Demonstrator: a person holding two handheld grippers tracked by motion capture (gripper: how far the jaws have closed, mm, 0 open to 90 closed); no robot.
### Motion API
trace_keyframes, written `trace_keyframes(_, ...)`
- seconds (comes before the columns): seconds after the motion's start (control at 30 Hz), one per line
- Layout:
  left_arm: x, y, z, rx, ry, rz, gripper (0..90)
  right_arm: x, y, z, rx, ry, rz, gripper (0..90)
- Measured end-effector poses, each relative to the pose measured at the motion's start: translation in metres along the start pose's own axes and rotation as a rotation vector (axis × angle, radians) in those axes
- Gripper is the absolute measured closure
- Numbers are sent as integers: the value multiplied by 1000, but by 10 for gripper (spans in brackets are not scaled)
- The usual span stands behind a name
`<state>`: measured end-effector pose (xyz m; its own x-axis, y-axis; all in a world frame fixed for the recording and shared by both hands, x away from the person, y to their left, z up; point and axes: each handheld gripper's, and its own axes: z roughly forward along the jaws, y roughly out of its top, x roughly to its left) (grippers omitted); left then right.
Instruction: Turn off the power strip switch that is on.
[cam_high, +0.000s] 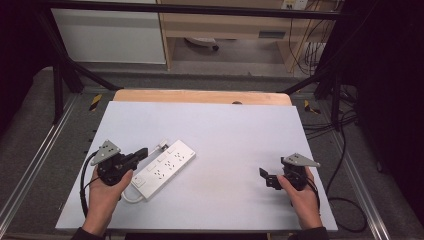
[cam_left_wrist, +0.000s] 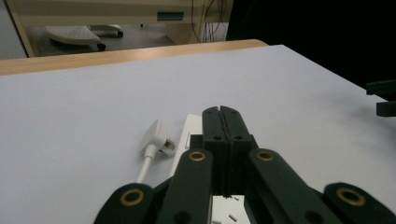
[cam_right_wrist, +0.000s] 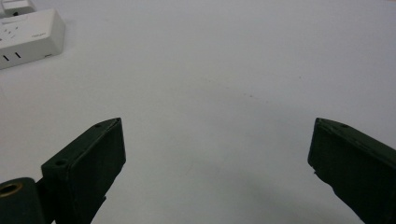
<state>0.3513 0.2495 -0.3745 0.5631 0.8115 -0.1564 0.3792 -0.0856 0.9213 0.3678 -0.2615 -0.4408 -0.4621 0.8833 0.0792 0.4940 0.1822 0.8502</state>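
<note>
A white power strip (cam_high: 163, 169) lies at an angle on the pale table (cam_high: 235, 135), left of centre, with its cord looping off its near end. Its white plug (cam_high: 162, 146) rests just beyond the strip's far side. My left gripper (cam_high: 143, 152) is shut, jaws pressed together with nothing between them, hovering over the strip's left edge. In the left gripper view the shut jaw tips sit above the strip (cam_left_wrist: 192, 128), with the plug (cam_left_wrist: 157, 136) to their left. My right gripper (cam_high: 266, 178) stands open near the front right, over bare table. The strip's end (cam_right_wrist: 29, 33) shows far left in the right gripper view.
A wooden strip (cam_high: 200, 96) runs along the table's far edge. Black frame bars, cables and a cabinet stand beyond and to the right. A person's hands hold both grippers from the near edge.
</note>
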Motion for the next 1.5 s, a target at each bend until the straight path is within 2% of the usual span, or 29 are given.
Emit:
trace_keyframes(0.93,12,-9,21,112,-7,-11,897,-1,0,0,4,0,7,41)
trace_keyframes(1.5,13,-20,29,157,-11,-21,898,-2,0,0,8,1,8,43)
